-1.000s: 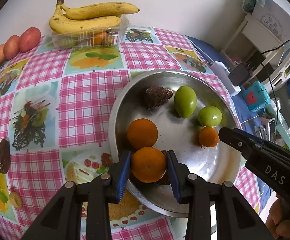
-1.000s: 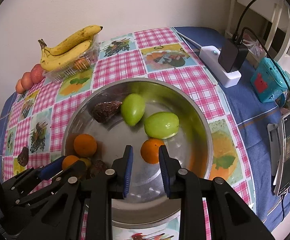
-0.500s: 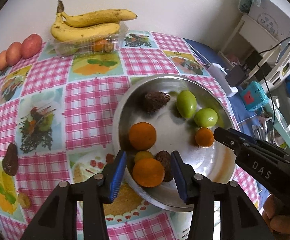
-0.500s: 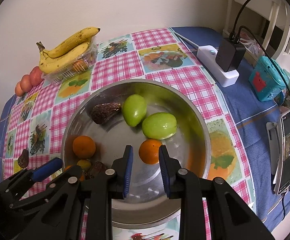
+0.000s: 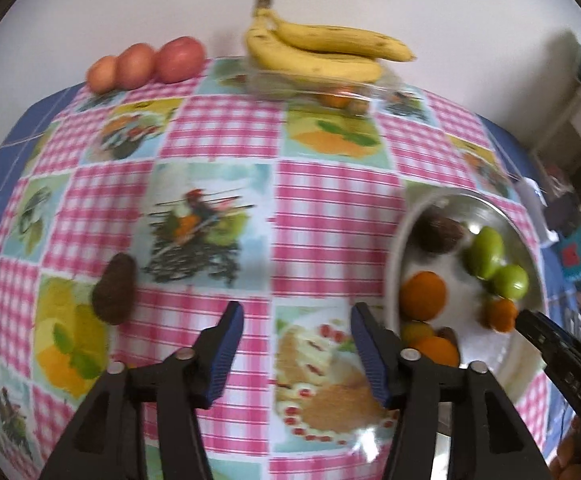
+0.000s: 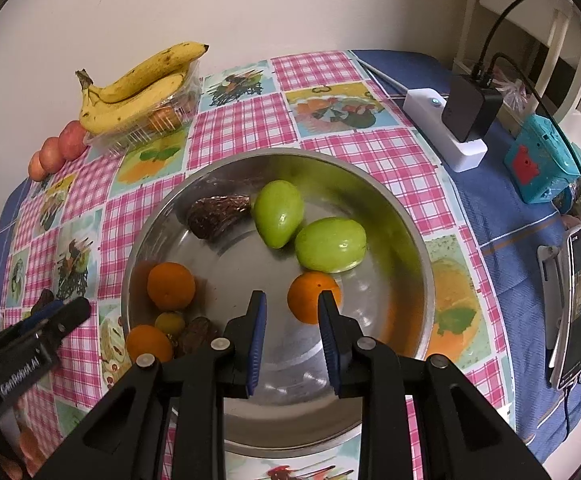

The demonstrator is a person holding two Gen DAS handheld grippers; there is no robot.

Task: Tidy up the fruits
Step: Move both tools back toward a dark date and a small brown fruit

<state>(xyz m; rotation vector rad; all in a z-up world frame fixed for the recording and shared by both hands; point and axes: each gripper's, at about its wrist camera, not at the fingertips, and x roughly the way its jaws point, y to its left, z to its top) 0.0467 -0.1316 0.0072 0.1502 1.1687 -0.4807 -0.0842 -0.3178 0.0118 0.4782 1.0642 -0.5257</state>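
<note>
Left gripper (image 5: 296, 342) jaws opening, empty, over blurred tablecloth (image 5: 218, 136). Right gripper (image 6: 292, 334) pressed near-together, empty, over steel bowl (image 6: 418, 248); dark fruit (image 6: 196, 330) partly hidden behind it.

Bright, even light; left wrist view motion-blurred, fisheye edges curved and dark.

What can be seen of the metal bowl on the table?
The metal bowl is wide, round and shallow, shiny like steel, standing upright on the checked tablecloth. Inside lie two green fruits touching each other, three oranges, a small yellowish fruit and two dark brown fruits. Its near rim is hidden behind the right hand-held gripper, whose narrow jaws hold nothing and hang above the bowl's floor.
</note>
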